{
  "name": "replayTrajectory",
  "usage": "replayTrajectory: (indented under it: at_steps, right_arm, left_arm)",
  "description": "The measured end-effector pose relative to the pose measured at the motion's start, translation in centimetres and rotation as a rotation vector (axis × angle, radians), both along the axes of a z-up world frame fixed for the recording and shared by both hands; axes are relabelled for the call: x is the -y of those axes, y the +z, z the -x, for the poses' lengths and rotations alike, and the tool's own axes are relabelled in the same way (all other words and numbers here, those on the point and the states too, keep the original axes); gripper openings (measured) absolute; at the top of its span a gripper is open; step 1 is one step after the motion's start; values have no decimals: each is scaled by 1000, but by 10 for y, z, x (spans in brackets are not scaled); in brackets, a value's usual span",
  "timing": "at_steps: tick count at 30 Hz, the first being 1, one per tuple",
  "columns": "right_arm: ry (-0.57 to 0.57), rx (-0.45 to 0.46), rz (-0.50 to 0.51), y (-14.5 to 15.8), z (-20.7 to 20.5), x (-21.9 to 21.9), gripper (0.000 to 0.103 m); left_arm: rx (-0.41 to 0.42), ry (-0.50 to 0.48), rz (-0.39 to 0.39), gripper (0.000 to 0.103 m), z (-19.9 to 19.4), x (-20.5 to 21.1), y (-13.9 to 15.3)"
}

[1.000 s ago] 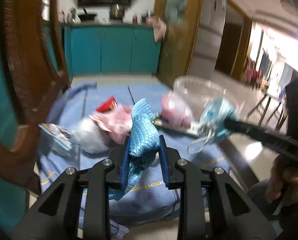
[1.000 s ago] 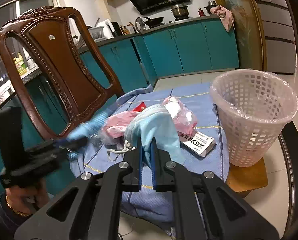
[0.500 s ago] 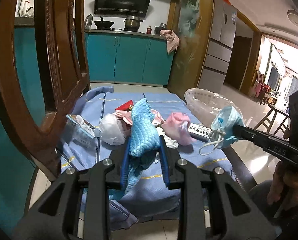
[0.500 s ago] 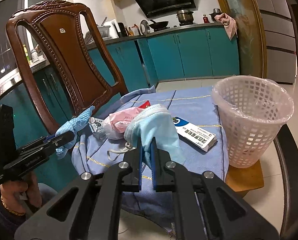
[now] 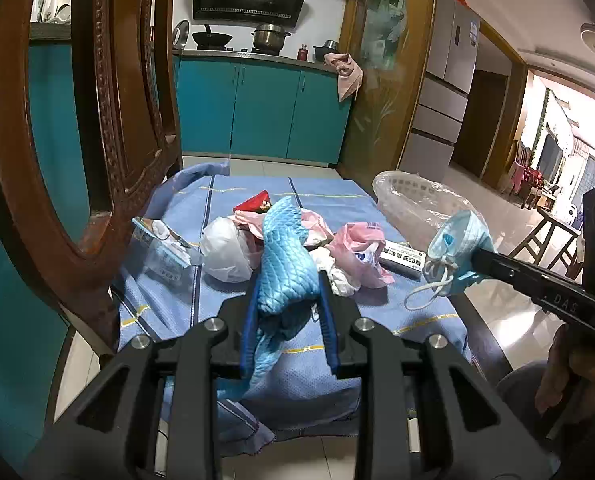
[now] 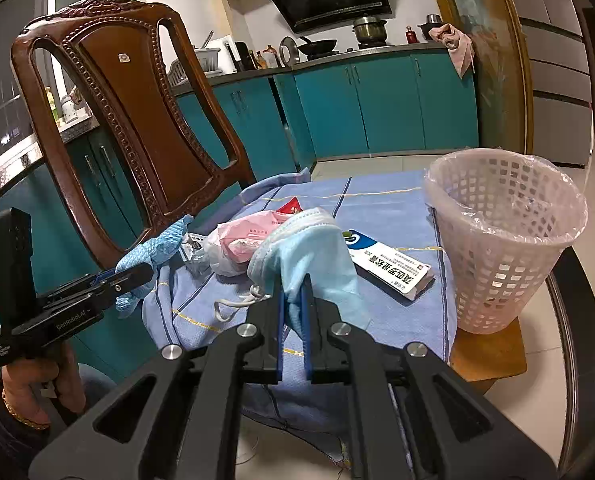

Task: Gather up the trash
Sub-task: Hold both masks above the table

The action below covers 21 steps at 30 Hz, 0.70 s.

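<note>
My left gripper (image 5: 287,280) is shut on a crumpled blue textured cloth (image 5: 285,256), held above the near edge of the blue table cover (image 5: 329,196); it also shows at the left of the right wrist view (image 6: 149,250). My right gripper (image 6: 292,286) is shut on a light blue face mask (image 6: 309,248), also seen in the left wrist view (image 5: 459,246). A white plastic-lined mesh bin (image 6: 505,236) stands at the table's right end. On the cover lie pink bags (image 5: 357,248), a white bag (image 5: 225,250), a red packet (image 5: 255,202) and a white box (image 6: 389,266).
A carved wooden chair (image 6: 137,120) stands at the table's left side. A clear packet (image 5: 161,248) lies near it. Teal kitchen cabinets (image 5: 265,108) run along the back wall. A wooden stool (image 6: 489,356) sits under the bin.
Both grippers have drawn back from the table with their loads. The pink bag near the bin now lies further left in the pile, and the white box is uncovered.
</note>
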State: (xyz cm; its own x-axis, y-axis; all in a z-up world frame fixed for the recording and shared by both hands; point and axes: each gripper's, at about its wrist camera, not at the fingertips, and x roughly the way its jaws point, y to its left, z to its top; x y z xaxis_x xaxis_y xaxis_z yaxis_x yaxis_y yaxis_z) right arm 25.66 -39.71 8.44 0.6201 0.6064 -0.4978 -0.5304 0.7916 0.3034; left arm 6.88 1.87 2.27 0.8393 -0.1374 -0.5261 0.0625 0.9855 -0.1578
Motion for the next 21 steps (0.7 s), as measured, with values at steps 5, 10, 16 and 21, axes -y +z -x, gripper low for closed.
replayTrajectory:
  at_steps: [5, 10, 16, 21]
  right_arm:
    - [1, -2, 1, -1, 1, 1, 8]
    - [0, -5, 0, -1, 0, 2, 8]
    - [0, -8, 3, -1, 0, 1, 8]
    - [-5, -9, 4, -2, -1, 3, 8]
  left_arm:
    - [-11, -1, -5, 28, -3, 1, -2]
    - [-17, -1, -6, 28, -3, 1, -3]
    - [-21, -5, -9, 28, -4, 2, -4]
    - [-23, -5, -10, 28, -4, 2, -4]
